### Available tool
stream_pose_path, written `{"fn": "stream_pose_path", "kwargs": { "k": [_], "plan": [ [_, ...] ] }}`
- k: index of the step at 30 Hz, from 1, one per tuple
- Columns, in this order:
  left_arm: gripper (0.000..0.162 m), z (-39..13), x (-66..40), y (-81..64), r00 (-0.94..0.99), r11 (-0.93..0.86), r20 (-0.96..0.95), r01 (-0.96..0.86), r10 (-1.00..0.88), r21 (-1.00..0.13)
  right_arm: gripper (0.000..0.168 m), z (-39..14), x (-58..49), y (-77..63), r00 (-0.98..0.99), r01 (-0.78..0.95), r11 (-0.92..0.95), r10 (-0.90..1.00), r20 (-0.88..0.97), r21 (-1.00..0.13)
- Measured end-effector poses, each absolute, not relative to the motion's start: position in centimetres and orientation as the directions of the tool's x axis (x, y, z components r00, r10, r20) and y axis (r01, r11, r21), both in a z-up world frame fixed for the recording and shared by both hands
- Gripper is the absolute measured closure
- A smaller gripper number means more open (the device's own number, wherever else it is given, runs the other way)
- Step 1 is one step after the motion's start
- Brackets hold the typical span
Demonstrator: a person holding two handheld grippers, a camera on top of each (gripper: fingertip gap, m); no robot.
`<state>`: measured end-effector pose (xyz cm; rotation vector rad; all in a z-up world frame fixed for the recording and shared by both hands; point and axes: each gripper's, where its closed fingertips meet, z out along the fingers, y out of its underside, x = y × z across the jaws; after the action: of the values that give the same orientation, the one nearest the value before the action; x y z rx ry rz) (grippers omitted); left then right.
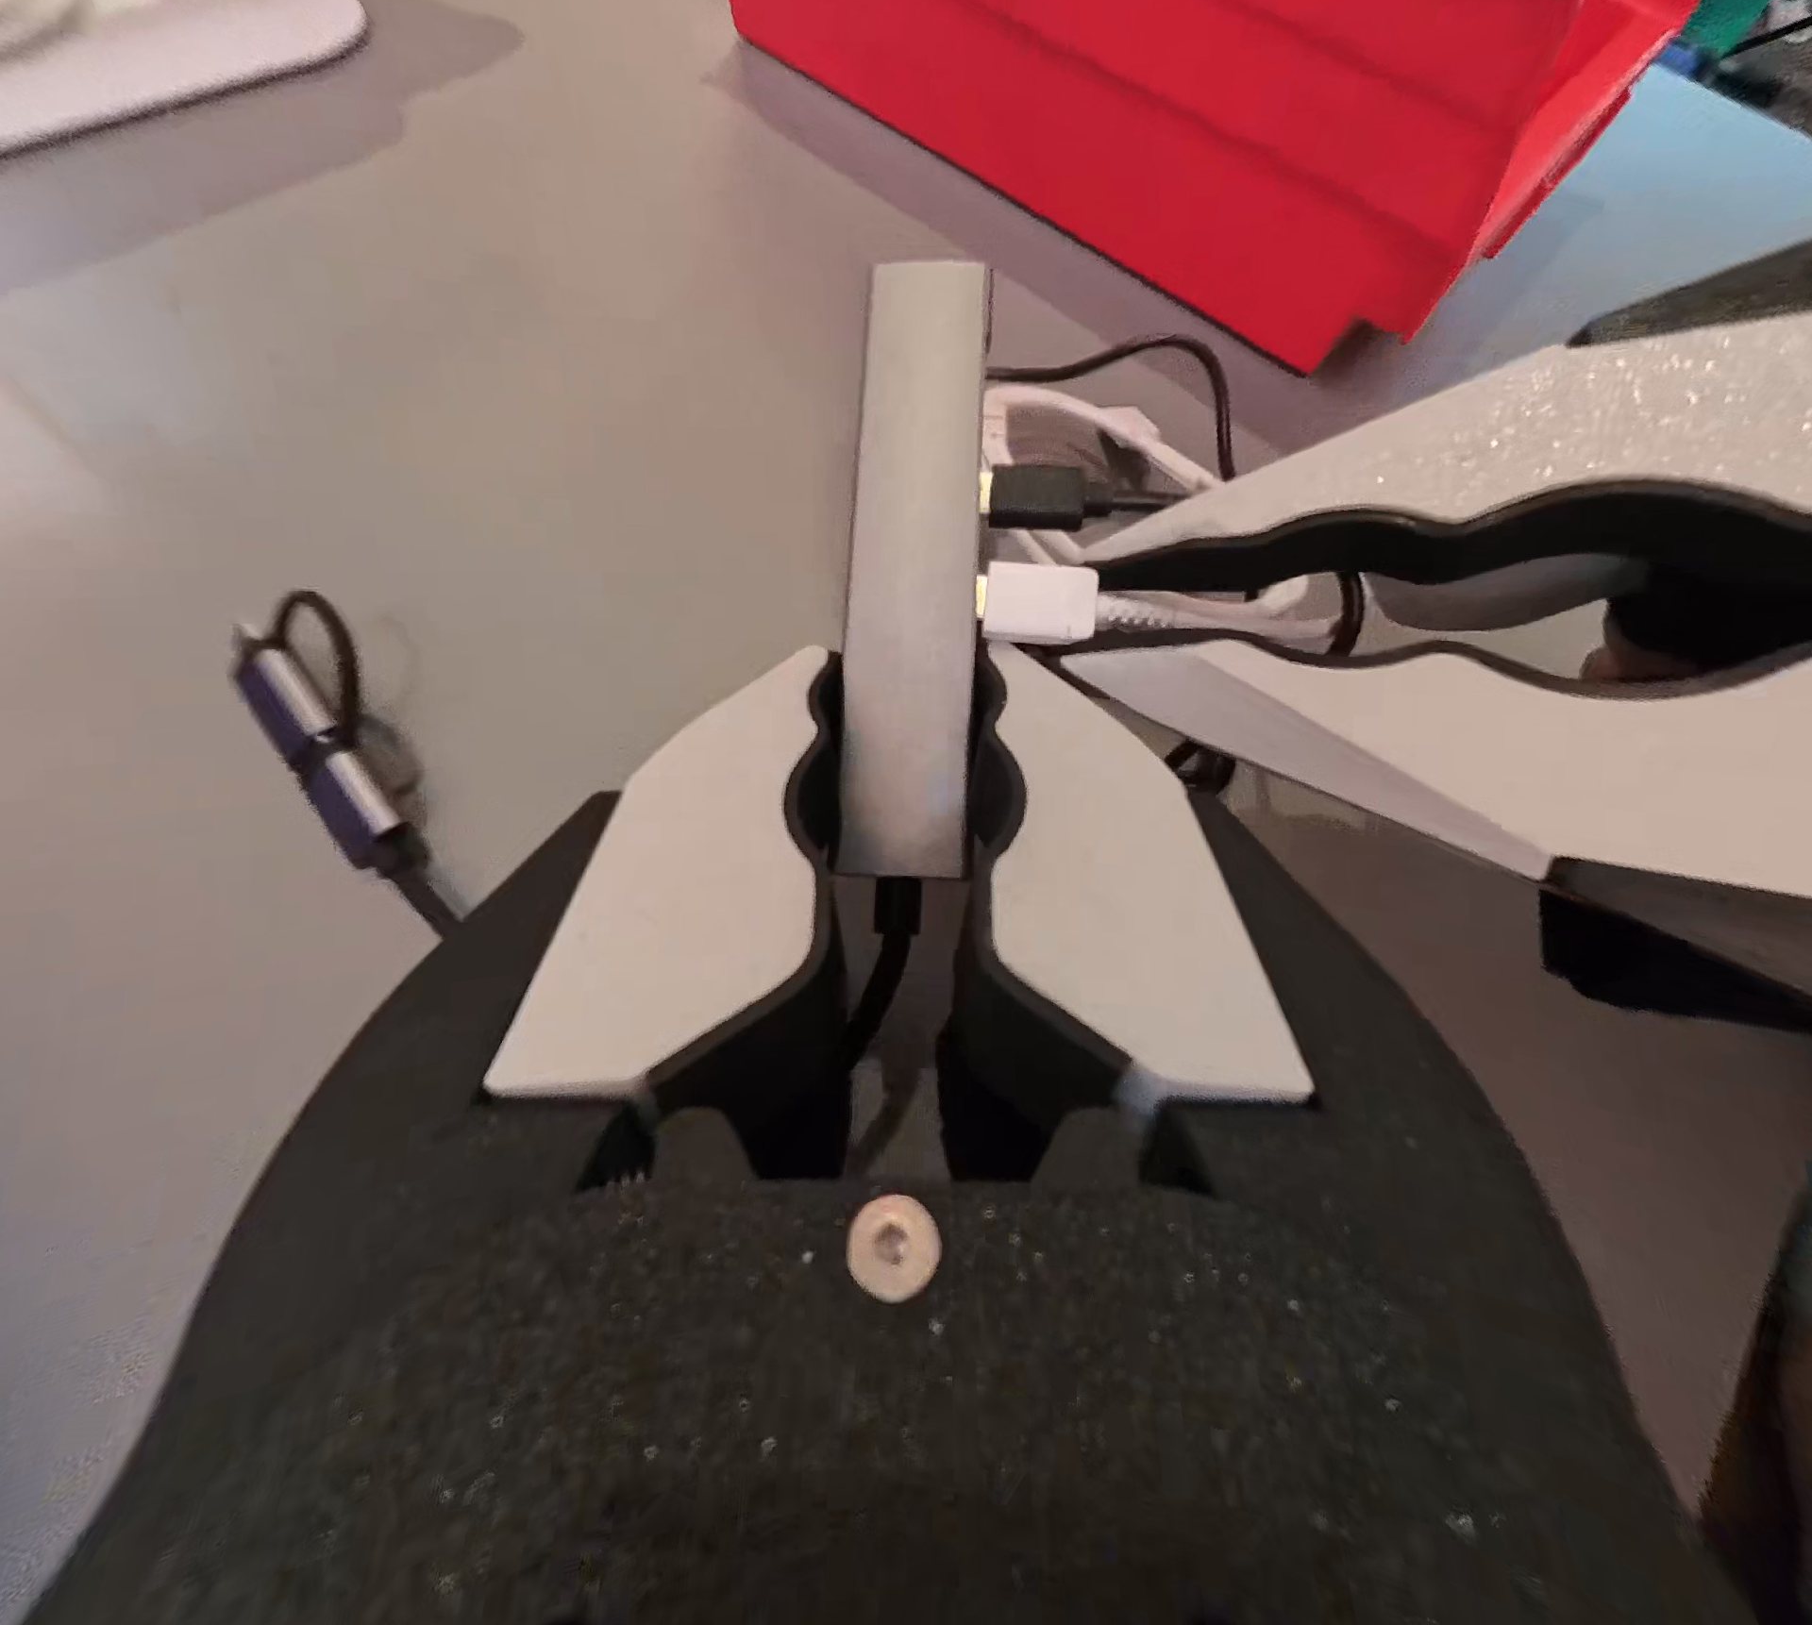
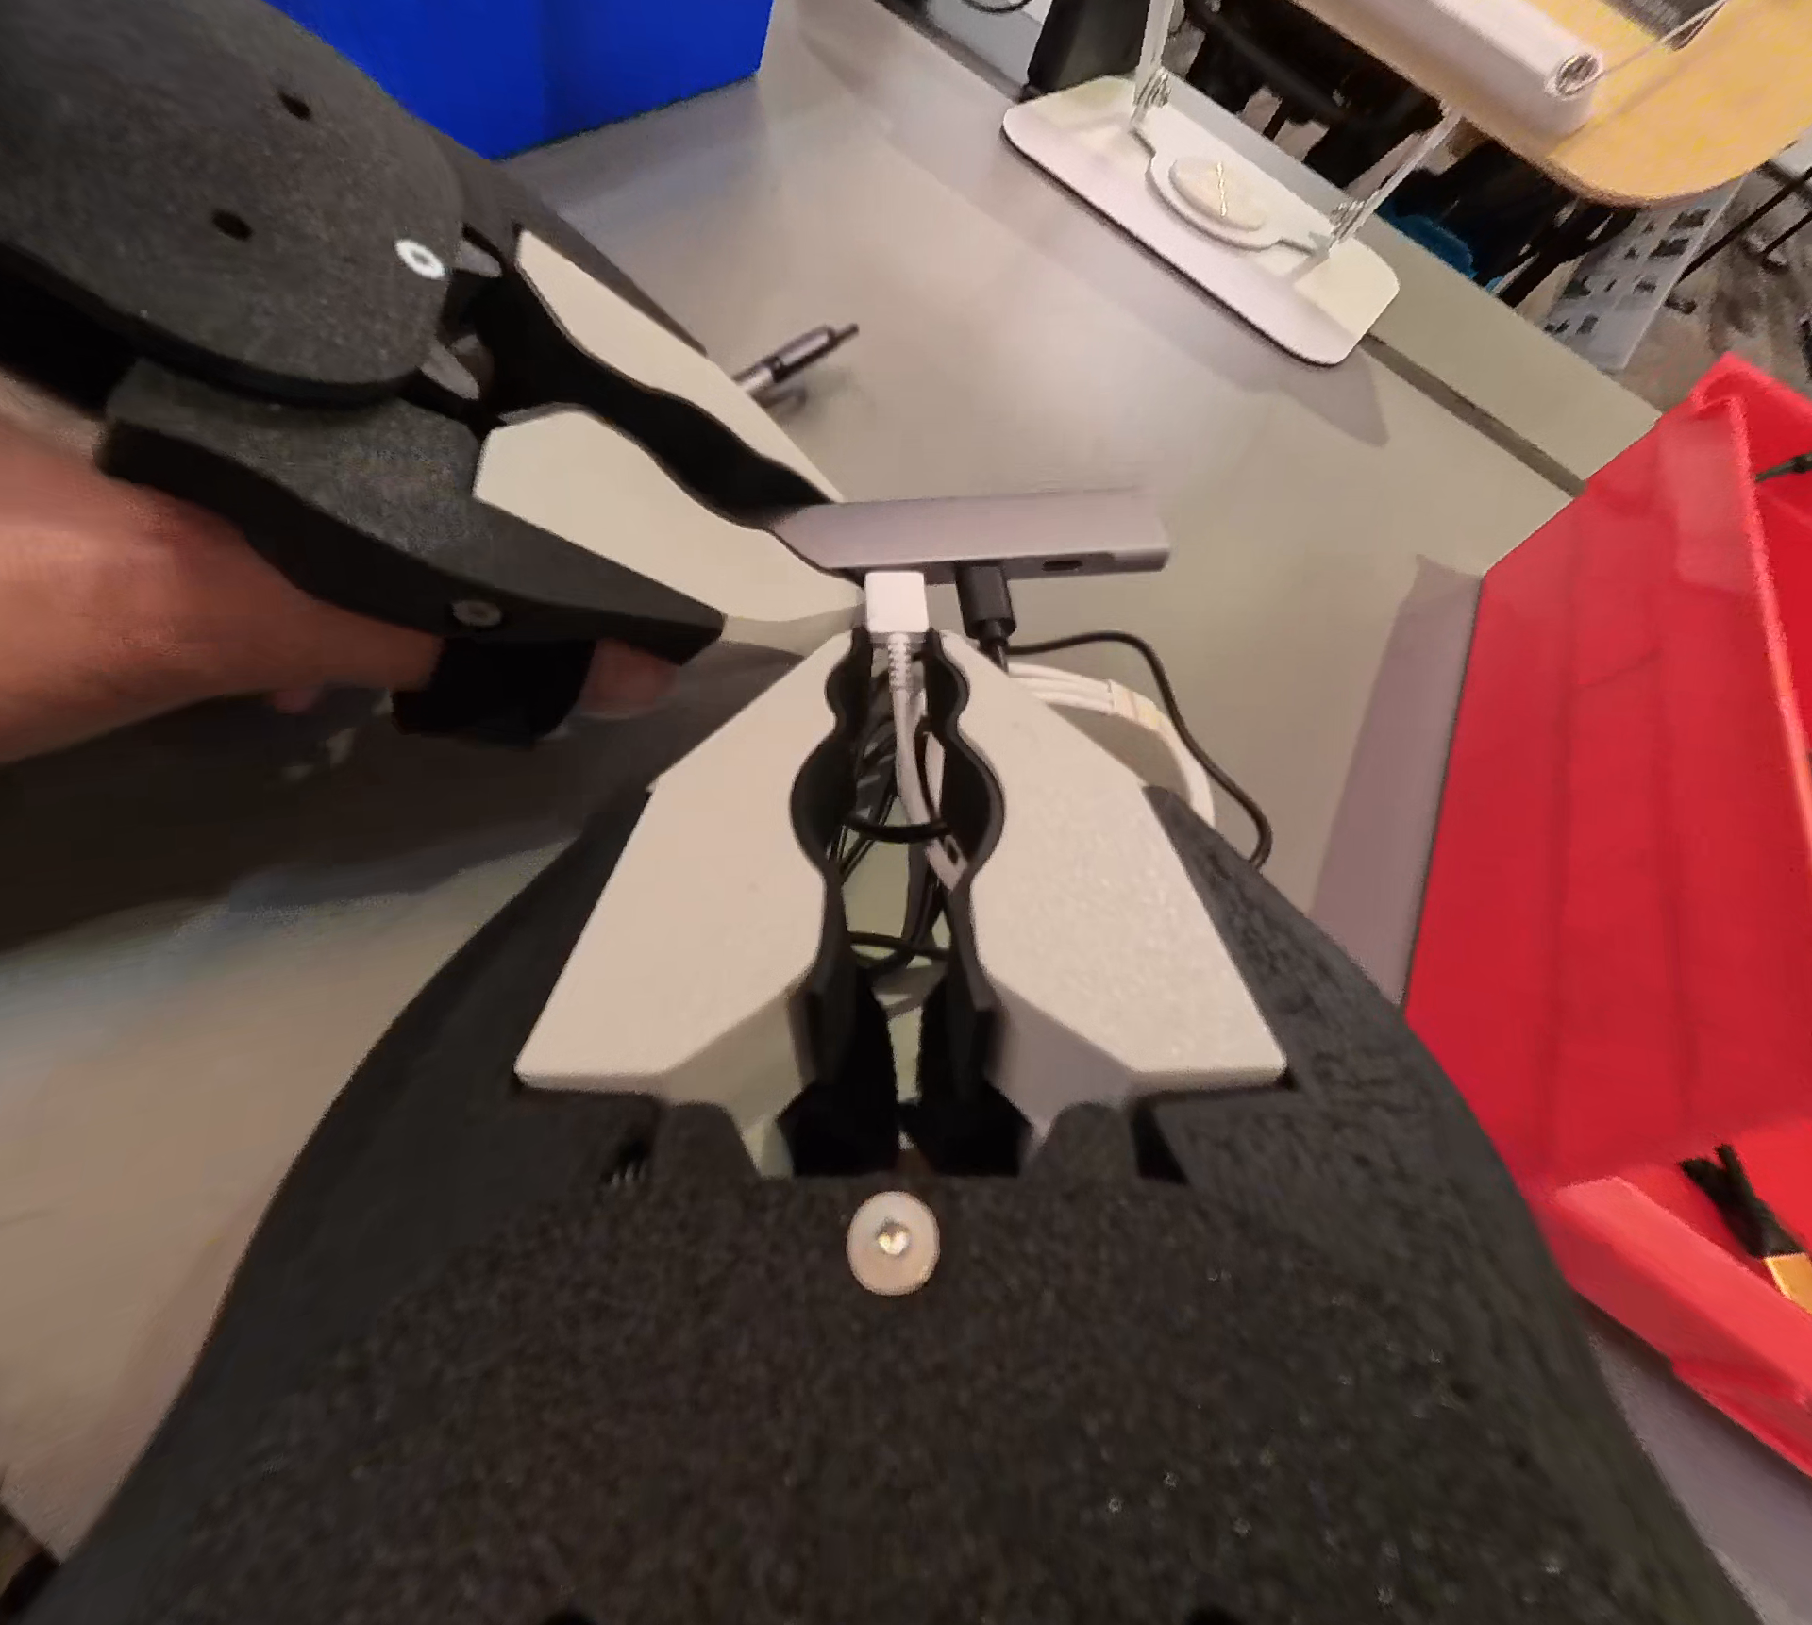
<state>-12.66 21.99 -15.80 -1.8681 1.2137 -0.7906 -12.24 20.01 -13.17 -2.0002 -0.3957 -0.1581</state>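
**Hub held by left, right on the white cable**

Left gripper (image 1: pixel 907 754): jaws clenched on slim grey metal USB hub (image 1: pixel 917 558), long axis running fwd along the fingers, off the grey worktop (image 1: pixel 490 401). Right gripper (image 2: pixel 897 666) comes in square to hub's side; jaws closed round white cable (image 2: pixel 907 735), just behind white plug (image 2: pixel 894 600) seated in hub. Black plug (image 2: pixel 983 597) beside it. Red plastic bin (image 2: pixel 1618 794) nearby.
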Motion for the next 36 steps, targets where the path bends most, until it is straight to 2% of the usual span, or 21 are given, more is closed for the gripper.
{"fn": "stream_pose_path", "kwargs": {
  "k": [1, 2, 4, 7, 9, 11, 15, 17, 21, 23, 25, 27, 28, 36],
  "plan": [
    [0.138, -16.1, -12.8, 22.4, 0.383, -0.281, 0.093, -0.472, -0.919, -0.836, 0.166, -13.5, -12.2, 19.9, 0.939, 0.339, -0.421, 0.212, 0.272, -0.841],
    [0.139, -16.3, -14.0, 24.6, 0.484, -0.300, 0.047, -0.462, -0.874, -0.834, 0.167, -13.3, -12.2, 19.6, 0.942, 0.328, -0.408, 0.211, 0.262, -0.852],
    [0.139, -15.9, -16.0, 27.9, 0.532, -0.361, 0.105, -0.404, -0.840, -0.840, 0.167, -13.0, -12.7, 18.3, 0.958, 0.263, -0.413, 0.216, 0.186, -0.872],
    [0.138, -14.0, -15.1, 25.9, 0.438, -0.249, 0.038, -0.435, -0.898, -0.865, 0.166, -11.8, -13.6, 18.1, 0.953, 0.259, -0.362, 0.246, 0.176, -0.896],
    [0.139, -13.4, -14.5, 24.9, 0.417, -0.292, 0.120, -0.379, -0.901, -0.878, 0.166, -11.8, -13.3, 18.5, 0.949, 0.276, -0.370, 0.250, 0.192, -0.887],
    [0.138, -13.8, -15.5, 26.0, 0.466, -0.350, 0.160, -0.358, -0.870, -0.866, 0.159, -11.6, -13.8, 18.3, 0.942, 0.254, -0.328, 0.296, 0.157, -0.910],
    [0.139, -13.7, -17.0, 27.1, 0.474, -0.320, 0.113, -0.382, -0.873, -0.867, 0.145, -10.8, -16.1, 17.4, 0.894, 0.231, -0.261, 0.436, 0.098, -0.937],
    [0.139, -13.4, -17.1, 26.6, 0.448, -0.271, 0.068, -0.409, -0.892, -0.871, 0.134, -11.5, -16.7, 17.3, 0.879, 0.195, -0.310, 0.476, 0.025, -0.930],
    [0.139, -12.8, -16.7, 24.7, 0.360, -0.096, -0.096, -0.480, -0.928, -0.872, 0.134, -7.7, -15.2, 17.5, 0.900, 0.065, -0.173, 0.435, -0.017, -0.983],
    [0.139, -12.5, -16.1, 23.2, 0.302, -0.035, -0.138, -0.503, -0.943, -0.864, 0.133, -8.3, -13.7, 18.1, 0.932, 0.107, -0.188, 0.361, 0.032, -0.976],
    [0.138, -12.6, -15.5, 21.9, 0.281, -0.047, -0.116, -0.512, -0.952, -0.858, 0.133, -9.5, -13.1, 18.7, 0.935, 0.242, -0.206, 0.310, 0.171, -0.948],
    [0.139, -12.5, -15.1, 20.8, 0.263, -0.078, -0.064, -0.497, -0.963, -0.864, 0.141, -9.5, -13.4, 19.0, 0.921, 0.327, -0.178, 0.281, 0.270, -0.928],
    [0.139, -12.4, -15.1, 20.8, 0.279, -0.092, -0.055, -0.488, -0.959, -0.868, 0.147, -9.5, -13.6, 19.0, 0.918, 0.335, -0.174, 0.282, 0.279, -0.926],
    [0.139, -12.4, -15.0, 20.4, 0.254, -0.054, -0.087, -0.502, -0.963, -0.863, 0.148, -9.9, -13.4, 19.5, 0.938, 0.286, -0.208, 0.259, 0.230, -0.935]
  ]
}}
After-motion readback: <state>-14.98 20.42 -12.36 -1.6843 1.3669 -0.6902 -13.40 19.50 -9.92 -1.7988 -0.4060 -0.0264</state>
